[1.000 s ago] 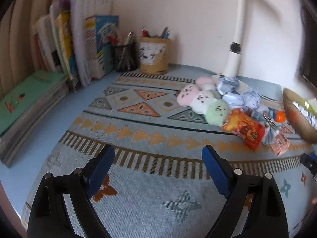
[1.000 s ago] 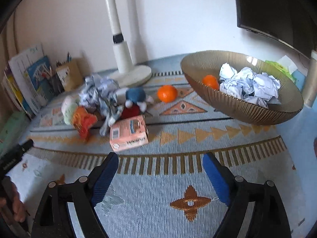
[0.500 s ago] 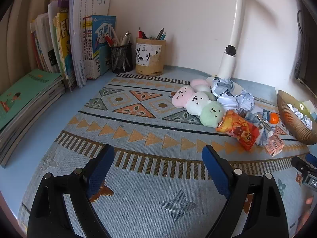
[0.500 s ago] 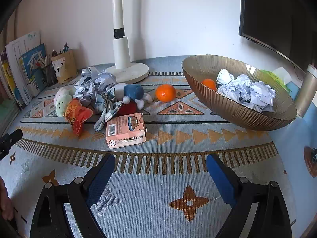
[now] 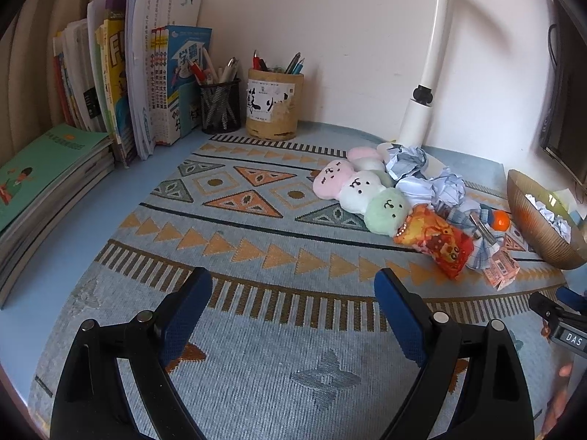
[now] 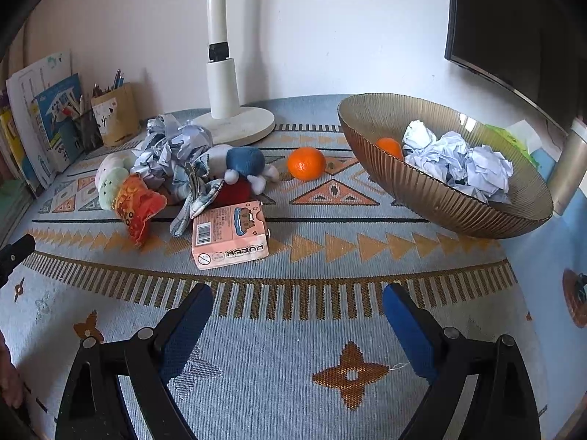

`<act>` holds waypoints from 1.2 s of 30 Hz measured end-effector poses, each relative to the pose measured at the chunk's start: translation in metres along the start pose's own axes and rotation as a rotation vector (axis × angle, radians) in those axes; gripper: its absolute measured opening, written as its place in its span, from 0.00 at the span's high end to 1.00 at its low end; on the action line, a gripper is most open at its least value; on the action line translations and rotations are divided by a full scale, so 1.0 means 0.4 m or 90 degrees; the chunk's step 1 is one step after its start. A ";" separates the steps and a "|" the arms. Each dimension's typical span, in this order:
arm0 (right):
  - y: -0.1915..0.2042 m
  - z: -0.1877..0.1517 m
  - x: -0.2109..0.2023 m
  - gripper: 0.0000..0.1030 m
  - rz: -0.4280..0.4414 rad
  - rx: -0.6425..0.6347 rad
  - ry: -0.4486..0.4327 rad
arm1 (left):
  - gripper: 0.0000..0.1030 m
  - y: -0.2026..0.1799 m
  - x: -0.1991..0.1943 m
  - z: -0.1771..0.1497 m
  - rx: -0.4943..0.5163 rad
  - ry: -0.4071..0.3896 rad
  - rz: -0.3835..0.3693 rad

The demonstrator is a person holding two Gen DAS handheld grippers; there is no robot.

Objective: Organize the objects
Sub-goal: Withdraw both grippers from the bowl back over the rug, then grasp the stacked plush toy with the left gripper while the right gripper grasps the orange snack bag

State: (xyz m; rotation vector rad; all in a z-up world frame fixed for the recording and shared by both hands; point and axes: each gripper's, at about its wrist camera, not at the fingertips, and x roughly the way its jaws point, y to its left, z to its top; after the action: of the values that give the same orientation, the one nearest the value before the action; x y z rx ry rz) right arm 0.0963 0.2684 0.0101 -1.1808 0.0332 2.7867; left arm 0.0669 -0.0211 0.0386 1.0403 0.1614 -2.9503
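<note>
A heap of objects lies mid-mat: a pink card box, a red-orange snack bag, pastel plush toys, a blue and red plush, a checked cloth with a clip, crumpled paper and a loose orange. A brown ribbed bowl at the right holds crumpled paper and an orange. My left gripper is open and empty over the mat, left of the heap. My right gripper is open and empty, just in front of the pink box.
A white lamp base stands behind the heap. Two pen holders and upright books line the back left; stacked books lie at the left edge. A dark monitor hangs at the right. A patterned mat covers the desk.
Both grippers have pulled back and steadied, so the views widened and sharpened. The jaws stayed open. No object on the mat moved.
</note>
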 end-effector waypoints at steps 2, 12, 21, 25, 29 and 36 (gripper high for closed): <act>0.001 -0.001 0.002 0.10 0.001 0.000 0.002 | 0.13 -0.003 0.000 -0.001 0.004 0.000 0.000; 0.031 0.028 -0.002 0.10 0.110 0.002 0.032 | 0.13 0.033 0.034 0.035 -0.040 0.063 -0.080; 0.324 0.154 0.063 0.15 0.216 -0.241 0.031 | 0.13 -0.017 0.237 0.207 -0.104 0.176 -0.175; 0.374 0.160 0.141 0.35 0.179 -0.300 0.043 | 0.17 -0.072 0.336 0.207 -0.121 0.216 -0.163; 0.372 0.148 0.196 0.54 0.170 -0.318 0.062 | 0.41 -0.110 0.360 0.204 -0.092 0.204 -0.154; 0.324 0.148 0.119 0.71 0.246 -0.229 0.068 | 0.53 -0.084 0.293 0.202 -0.015 0.177 -0.189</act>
State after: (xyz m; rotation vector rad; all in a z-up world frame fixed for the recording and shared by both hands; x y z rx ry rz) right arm 0.0063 0.1480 0.0139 -1.5508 -0.2701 3.1532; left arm -0.0764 0.0072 0.0311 1.5459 0.3825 -3.0246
